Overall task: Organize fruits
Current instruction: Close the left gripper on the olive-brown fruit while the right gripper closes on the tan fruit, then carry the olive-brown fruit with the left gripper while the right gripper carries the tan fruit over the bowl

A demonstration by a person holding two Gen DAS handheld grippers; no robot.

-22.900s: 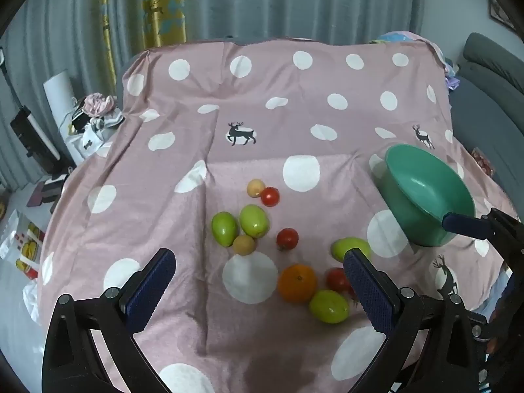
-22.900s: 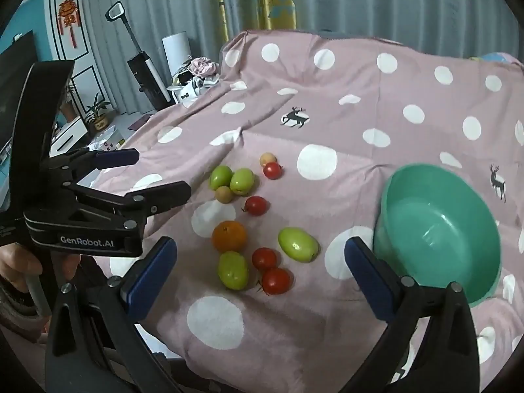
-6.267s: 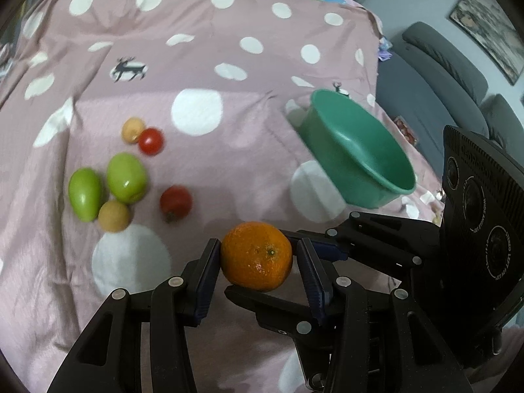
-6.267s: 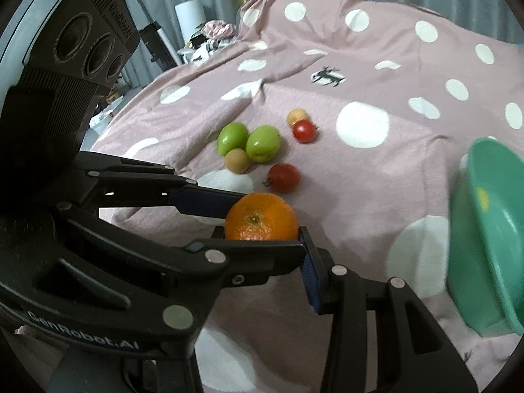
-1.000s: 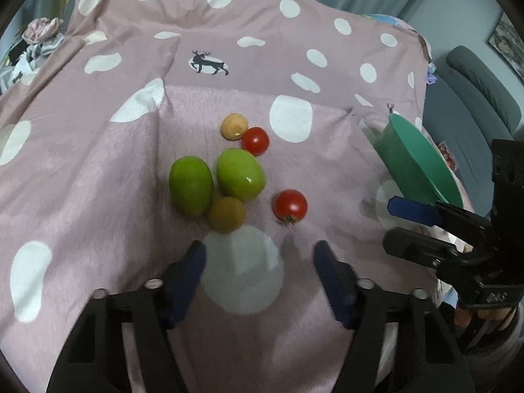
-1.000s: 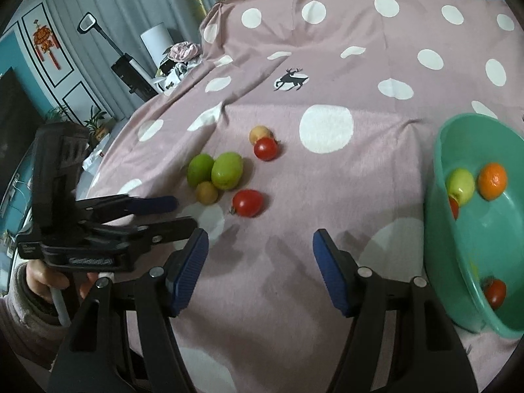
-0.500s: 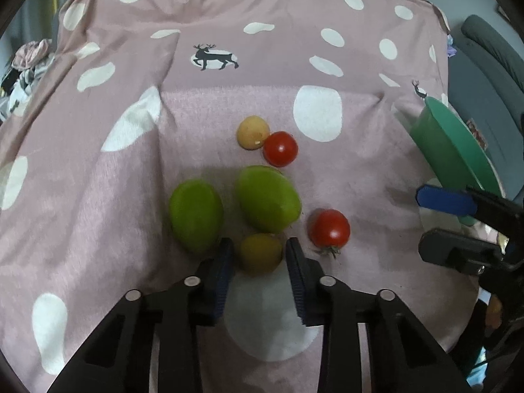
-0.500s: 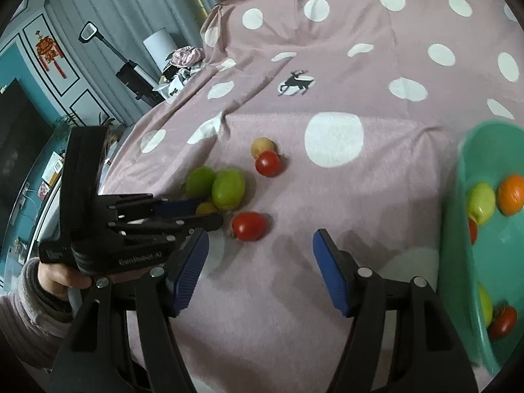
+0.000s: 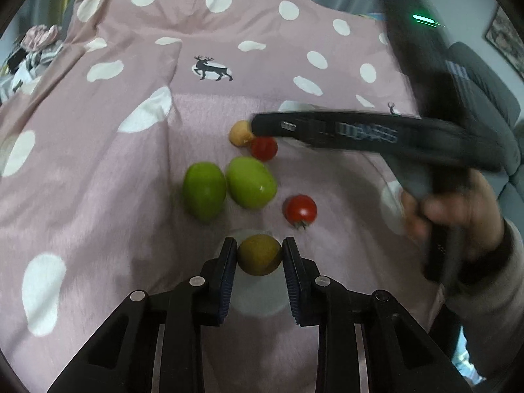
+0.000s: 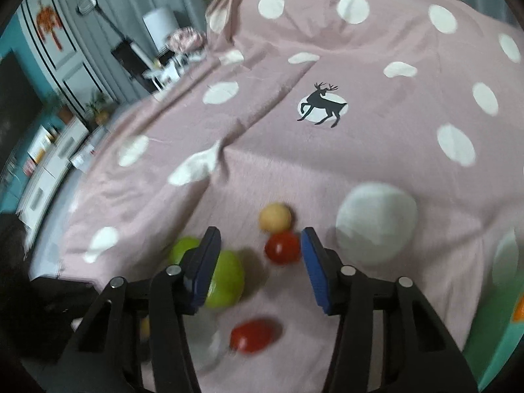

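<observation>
My left gripper (image 9: 259, 255) is shut on a small olive-brown fruit (image 9: 259, 254), held just above the pink dotted cloth (image 9: 131, 196). Two green fruits (image 9: 204, 190) (image 9: 251, 181), two red tomatoes (image 9: 300, 209) (image 9: 264, 148) and a small tan fruit (image 9: 238, 133) lie beyond it. My right gripper (image 10: 260, 252) is open above the far red tomato (image 10: 282, 247), with the tan fruit (image 10: 275, 217) just past it. A green fruit (image 10: 226, 278) sits behind its left finger and the near tomato (image 10: 252, 334) lies below. The green bowl's edge (image 10: 491, 337) shows at the right.
The right gripper's body and the hand on it (image 9: 452, 209) cross the left wrist view at the right. A grey sofa (image 9: 491, 75) stands at the far right. Clutter and furniture (image 10: 65, 114) stand beyond the cloth's left edge.
My left gripper has closed on the olive-brown fruit and lifted it toward me. My right gripper has swung left and forward over the far tomato and tan fruit.
</observation>
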